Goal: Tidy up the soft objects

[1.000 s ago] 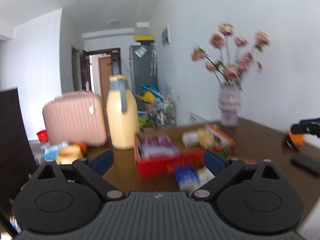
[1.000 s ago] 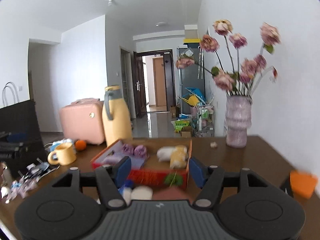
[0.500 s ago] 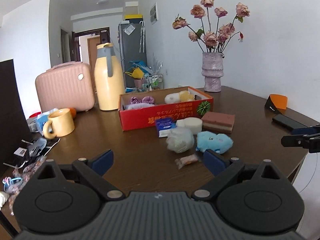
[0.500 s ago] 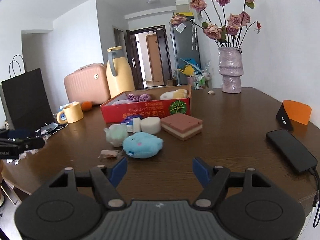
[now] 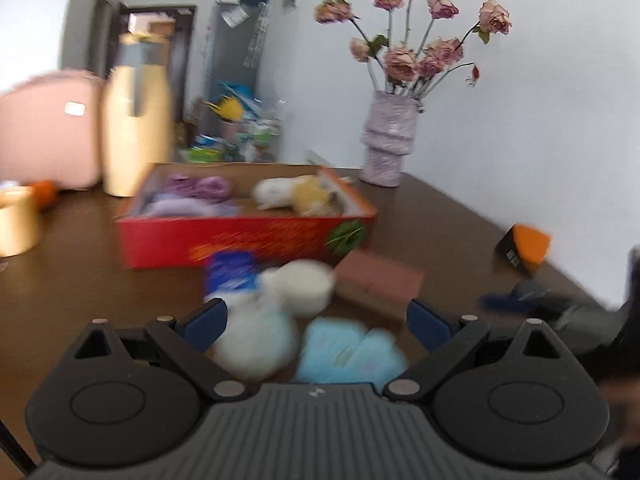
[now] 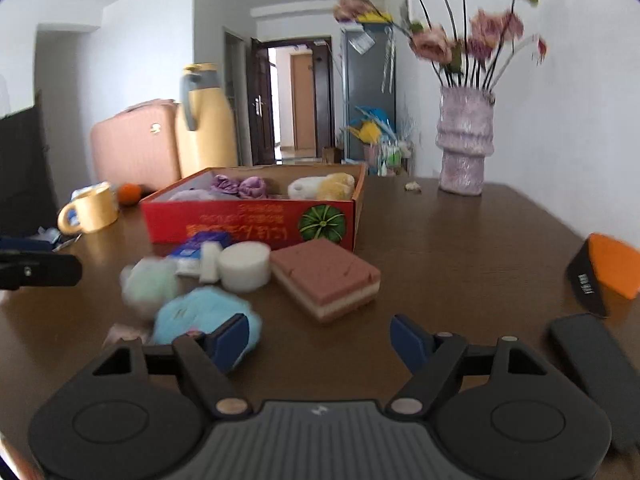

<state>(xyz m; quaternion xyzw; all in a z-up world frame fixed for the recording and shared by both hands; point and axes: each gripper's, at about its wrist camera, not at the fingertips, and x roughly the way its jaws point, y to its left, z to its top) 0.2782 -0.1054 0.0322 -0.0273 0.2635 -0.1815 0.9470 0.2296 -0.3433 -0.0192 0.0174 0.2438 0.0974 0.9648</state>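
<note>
**Both grippers closing in on loose soft items before red box**

Moved since half a second ago: both cameras sitting lower and nearer the cluster, left view now blurring with motion.

- Left gripper (image 5: 316, 320): jaws standing wide apart, holding nothing; pale green fluffy ball (image 5: 256, 340) and blue plush (image 5: 348, 354) lying between and just ahead of the fingers.
- Right gripper (image 6: 320, 340): jaws apart, empty; left finger overlapping the blue plush (image 6: 204, 314) in view, contact not determinable.
- Red box (image 6: 248, 220): resting mid-tabletop, toward the far edge; already holding purple yarn bundles (image 6: 240, 186) and a white-and-yellow plush (image 6: 322, 188).
- Loose items lying against or just before the box's near wall: white round sponge (image 6: 244, 266), layered pink sponge block (image 6: 324, 278), blue-and-white tissue pack (image 6: 198, 246), pale green fluffy ball (image 6: 150, 286).
- Small wrapped item (image 6: 120, 334): lying near the tabletop's near edge, beside the blue plush; too blurred to identify.
- Also present: yellow mug (image 6: 90, 212) toward the left edge, vase of roses (image 6: 464, 144) at the far right corner, black phone (image 6: 596, 364) and orange-black case (image 6: 604, 276) along the right edge.

Risks, as judged:
- Both grippers converging on the blue plush; colliding likely if neither yields.
- Closing the left jaws now risking pinching ball and plush together, items touching.
- Sweeping in fast risking nudging the light ball or wrapped item off the near edge.
</note>
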